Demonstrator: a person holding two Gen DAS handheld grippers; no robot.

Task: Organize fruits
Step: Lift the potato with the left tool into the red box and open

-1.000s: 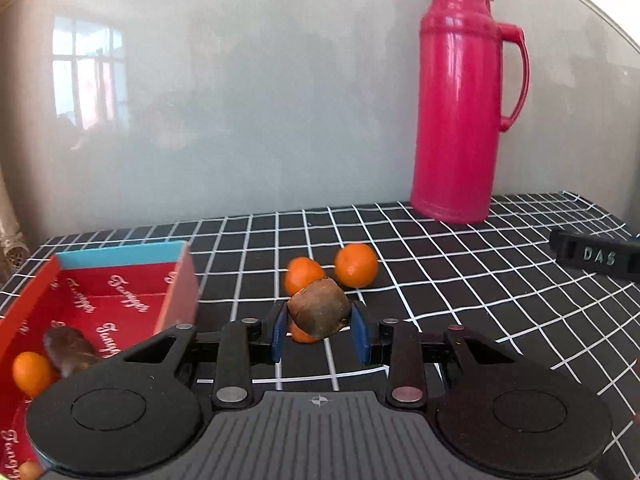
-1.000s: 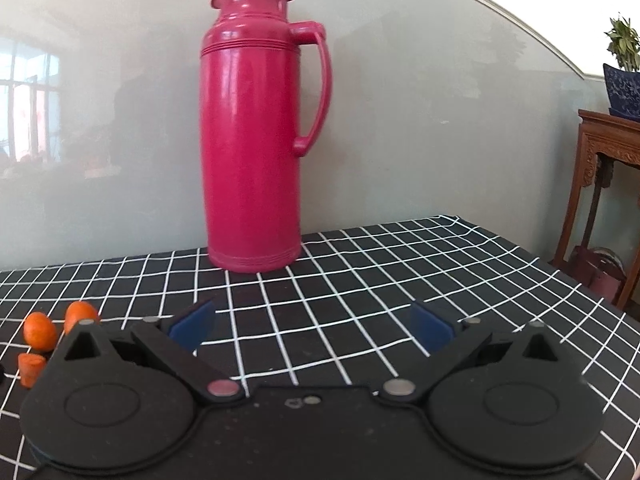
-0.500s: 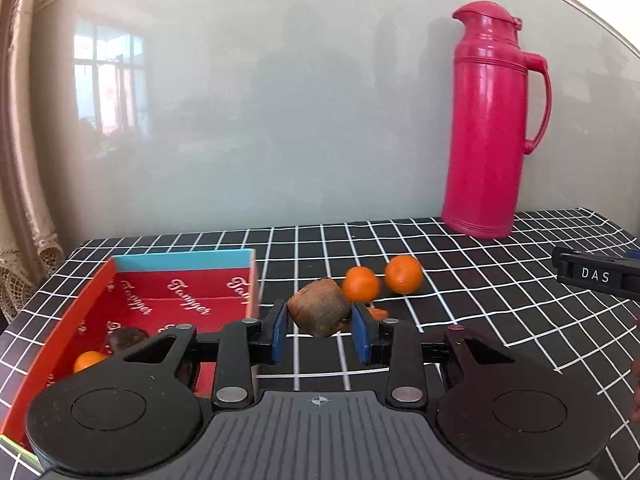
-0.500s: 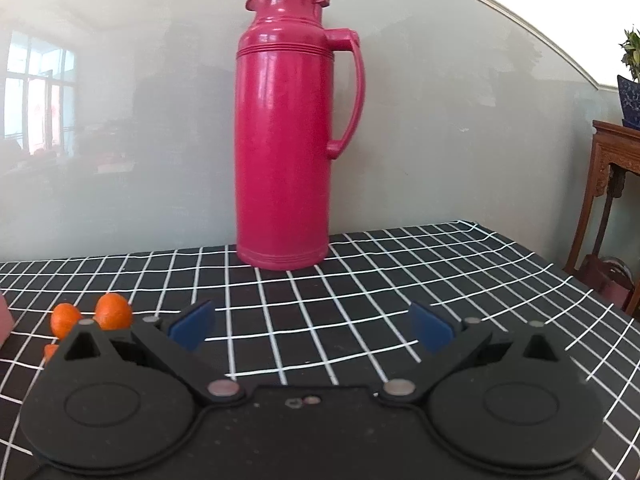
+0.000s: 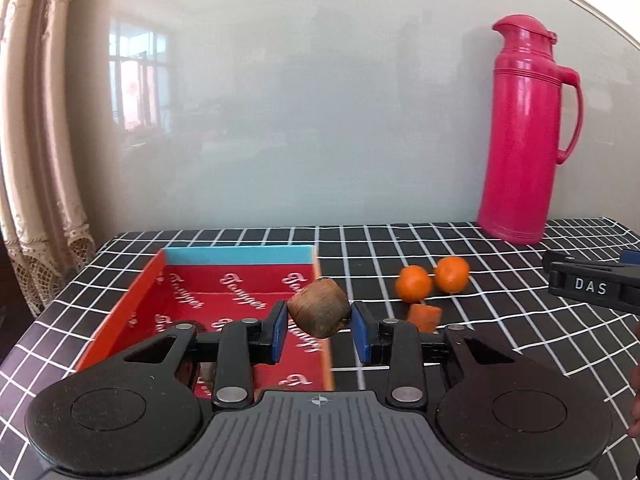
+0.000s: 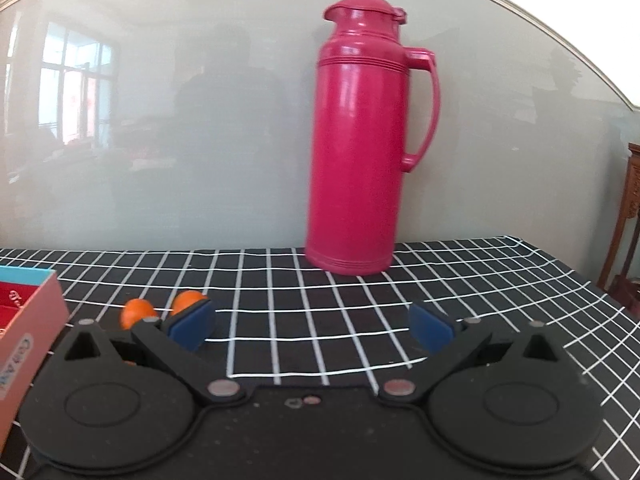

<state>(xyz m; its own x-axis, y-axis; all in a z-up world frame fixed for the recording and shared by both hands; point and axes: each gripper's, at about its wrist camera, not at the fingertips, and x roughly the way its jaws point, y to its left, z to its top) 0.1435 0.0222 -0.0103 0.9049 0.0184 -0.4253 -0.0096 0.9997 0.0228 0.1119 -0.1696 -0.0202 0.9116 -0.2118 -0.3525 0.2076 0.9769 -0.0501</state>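
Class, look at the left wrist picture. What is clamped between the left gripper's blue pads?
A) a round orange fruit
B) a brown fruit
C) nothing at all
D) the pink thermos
B: the left gripper has its blue pads pressed on both sides of a brown fruit, held above the near edge of the red box, while the two orange fruits lie on the checked cloth.

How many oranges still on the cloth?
2 whole oranges, side by side right of the box: one, another. An orange piece lies before them. The tongs may hide more.
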